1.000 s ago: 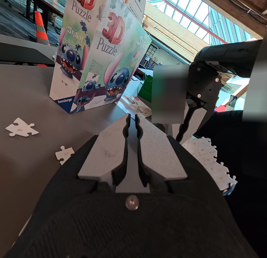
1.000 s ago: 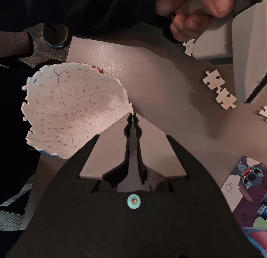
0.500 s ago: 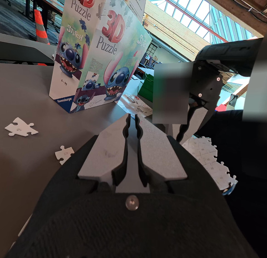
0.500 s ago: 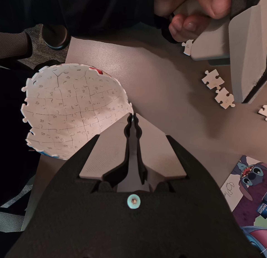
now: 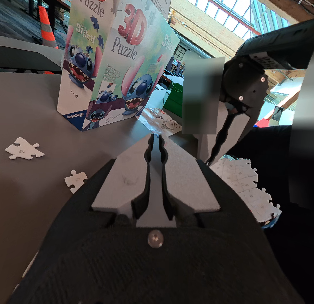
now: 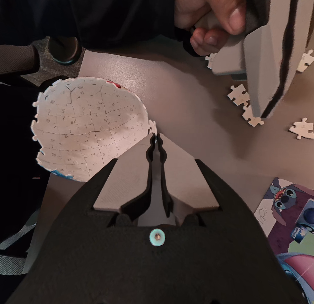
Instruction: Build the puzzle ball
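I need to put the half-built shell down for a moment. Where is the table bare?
Bare grey table lies between the puzzle shell and the loose pieces. It is crowded on the far side, around the left gripper, and the puzzle box fills the corner beside the right gripper.

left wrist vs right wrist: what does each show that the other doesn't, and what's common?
Left wrist only: the puzzle box standing upright, an orange cone behind it, skylights overhead.

Right wrist only: the hand holding the left gripper, whose tips are down at a loose piece, and the inside of the half-built shell.

Both: the right gripper shut on the shell's rim, loose white pieces, the grey table.
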Demonstrator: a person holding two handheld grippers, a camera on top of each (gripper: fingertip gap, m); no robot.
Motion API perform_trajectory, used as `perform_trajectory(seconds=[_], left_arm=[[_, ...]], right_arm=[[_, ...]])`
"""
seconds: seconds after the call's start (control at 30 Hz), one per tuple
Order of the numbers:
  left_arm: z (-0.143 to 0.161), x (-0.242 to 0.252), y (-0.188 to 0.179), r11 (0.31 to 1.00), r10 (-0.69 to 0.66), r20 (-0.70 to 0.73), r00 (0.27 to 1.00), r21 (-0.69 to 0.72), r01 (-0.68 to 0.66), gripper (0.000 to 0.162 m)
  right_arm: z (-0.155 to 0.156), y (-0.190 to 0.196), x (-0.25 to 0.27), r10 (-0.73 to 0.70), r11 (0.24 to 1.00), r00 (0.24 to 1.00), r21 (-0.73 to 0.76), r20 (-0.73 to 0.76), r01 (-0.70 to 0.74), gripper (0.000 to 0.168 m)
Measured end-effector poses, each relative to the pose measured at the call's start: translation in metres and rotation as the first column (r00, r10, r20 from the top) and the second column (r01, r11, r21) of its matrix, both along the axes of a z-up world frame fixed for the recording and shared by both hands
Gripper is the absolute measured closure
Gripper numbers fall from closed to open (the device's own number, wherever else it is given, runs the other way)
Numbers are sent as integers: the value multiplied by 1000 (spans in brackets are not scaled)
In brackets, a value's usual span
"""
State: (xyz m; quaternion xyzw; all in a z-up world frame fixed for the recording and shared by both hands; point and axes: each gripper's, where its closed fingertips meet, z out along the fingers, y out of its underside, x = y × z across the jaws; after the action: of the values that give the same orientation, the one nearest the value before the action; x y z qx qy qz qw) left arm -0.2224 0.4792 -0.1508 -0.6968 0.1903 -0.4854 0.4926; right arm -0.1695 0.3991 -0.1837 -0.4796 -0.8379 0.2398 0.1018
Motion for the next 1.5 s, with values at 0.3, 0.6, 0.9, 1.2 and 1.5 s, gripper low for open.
perform_trajectory(seconds=[0.3,0.6,0.9,1.2,1.5], left_arm=[[-2,7,-5,999,-27,-51,998,21,28,159],[-6,-23,16,988,157,-30,987,1,-157,155],[-16,-28,22,978,205,-65,977,-22,-206,154],[-14,-28,22,979,204,-65,977,-13,-205,154],[-15,-22,23,980,195,-82,977,-12,-196,154]], right_arm=[[14,28,-7,-110,993,991,-54,-71,106,168],[37,30,-13,-170,939,977,-323,-130,121,168],[8,5,-3,-46,969,997,-245,-58,30,168],[9,-2,-1,-7,985,997,-171,-79,-7,168],[13,3,1,109,987,994,121,-21,-105,168]])
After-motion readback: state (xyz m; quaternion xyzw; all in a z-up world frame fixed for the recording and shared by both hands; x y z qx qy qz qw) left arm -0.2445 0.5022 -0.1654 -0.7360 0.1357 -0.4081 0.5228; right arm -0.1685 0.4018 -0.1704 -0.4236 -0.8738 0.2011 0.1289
